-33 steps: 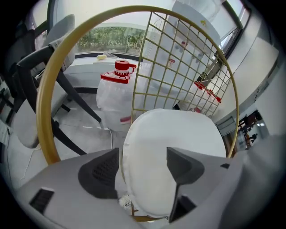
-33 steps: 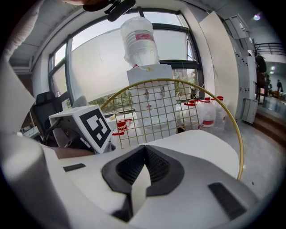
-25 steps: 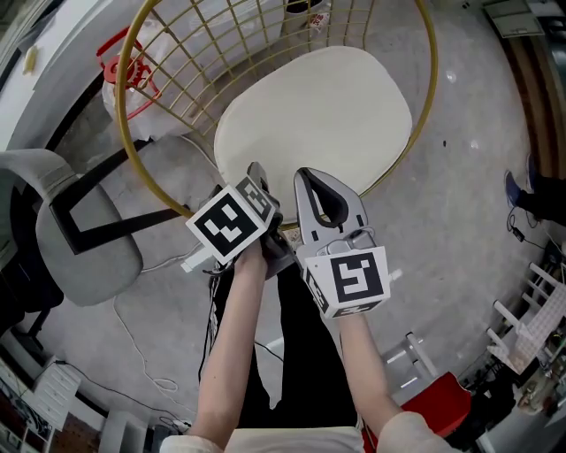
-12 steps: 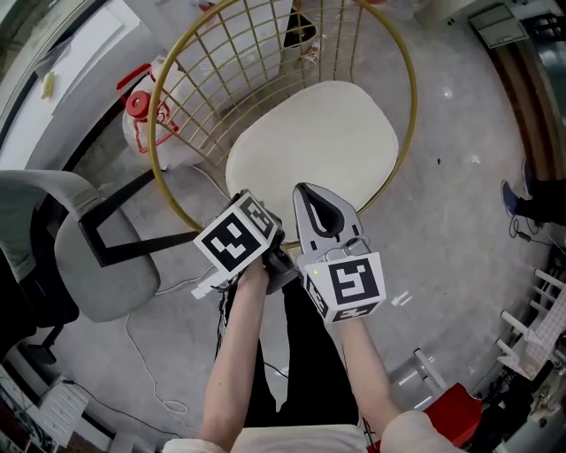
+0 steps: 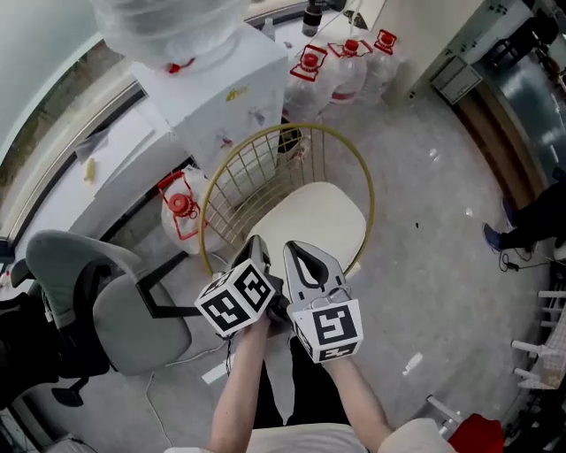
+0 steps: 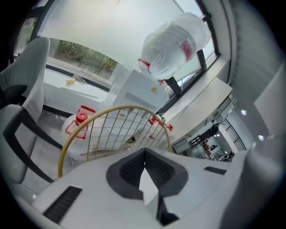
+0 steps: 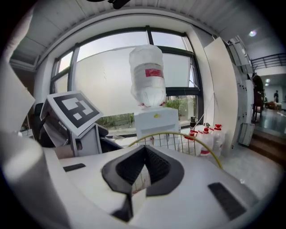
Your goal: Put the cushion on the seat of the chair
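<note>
Both grippers closed, nothing held.
My left gripper point(image 6: 144, 151) has just closed, tips touching, nothing between; my right gripper point(image 7: 144, 148) is closed too. The cushion point(image 5: 309, 221) lies on the chair point(image 5: 364, 190).

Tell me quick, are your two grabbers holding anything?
Left gripper: jaws just closed, holding nothing.
Right gripper: jaws closed, holding nothing.

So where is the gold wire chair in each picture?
Head view: the gold wire chair sits in the middle, with the cream cushion on its seat.
Left gripper view: its wire back arcs across the lower middle.
Right gripper view: only a thin piece of gold rim shows, low and right of centre.
Shared landmark: the upturned water bottle on the white dispenser, behind the chair.
</note>
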{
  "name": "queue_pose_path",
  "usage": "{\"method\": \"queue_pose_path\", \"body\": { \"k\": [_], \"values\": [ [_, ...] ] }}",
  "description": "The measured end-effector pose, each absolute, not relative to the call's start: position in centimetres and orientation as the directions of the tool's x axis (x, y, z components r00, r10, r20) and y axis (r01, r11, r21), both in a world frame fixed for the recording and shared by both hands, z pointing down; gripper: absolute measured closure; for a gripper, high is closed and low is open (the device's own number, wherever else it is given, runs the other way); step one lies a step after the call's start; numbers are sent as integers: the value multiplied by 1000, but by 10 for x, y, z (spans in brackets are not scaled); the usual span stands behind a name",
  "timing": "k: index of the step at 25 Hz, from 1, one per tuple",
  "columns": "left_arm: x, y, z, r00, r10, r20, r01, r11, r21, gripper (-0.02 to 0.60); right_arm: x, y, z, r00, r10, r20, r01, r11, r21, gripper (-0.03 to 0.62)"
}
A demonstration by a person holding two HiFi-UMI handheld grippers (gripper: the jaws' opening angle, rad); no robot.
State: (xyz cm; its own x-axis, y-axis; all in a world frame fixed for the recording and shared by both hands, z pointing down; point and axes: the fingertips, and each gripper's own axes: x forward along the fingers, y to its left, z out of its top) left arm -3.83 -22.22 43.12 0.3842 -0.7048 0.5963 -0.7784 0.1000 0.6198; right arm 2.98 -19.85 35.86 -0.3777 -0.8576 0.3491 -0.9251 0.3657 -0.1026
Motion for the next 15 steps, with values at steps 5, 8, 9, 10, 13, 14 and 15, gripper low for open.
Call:
{"method": "queue_pose_path", "body": {
  "k": [5,8,9,10,13,14,15],
  "values": [
    [-42,-243,304,404,-817,411,-834,-144,533,568,37,-204,265,-304,-915,264,-951,306,-36,577],
    [-37,-219,235,425,-845,324,-862,-268,431,568,49,-188,213,-254,-938,235,-966,257,-18,577],
    [-35,-213,211,433,-857,281,-866,-308,394,568,53,-183,195,-240,-946,217,-970,241,-23,577],
    [-34,-207,186,440,-868,231,-869,-347,353,568,55,-178,178,-227,-954,194,-974,225,-34,577],
    [-34,-189,119,442,-894,78,-880,-414,234,566,64,-161,131,-189,-975,119,-982,183,-54,577],
    [-35,-182,101,434,-900,35,-886,-420,195,566,67,-154,118,-173,-980,95,-984,169,-50,577],
    [-35,-176,86,428,-904,-2,-893,-423,157,566,71,-148,107,-160,-985,72,-987,157,-46,577]
  ]
}}
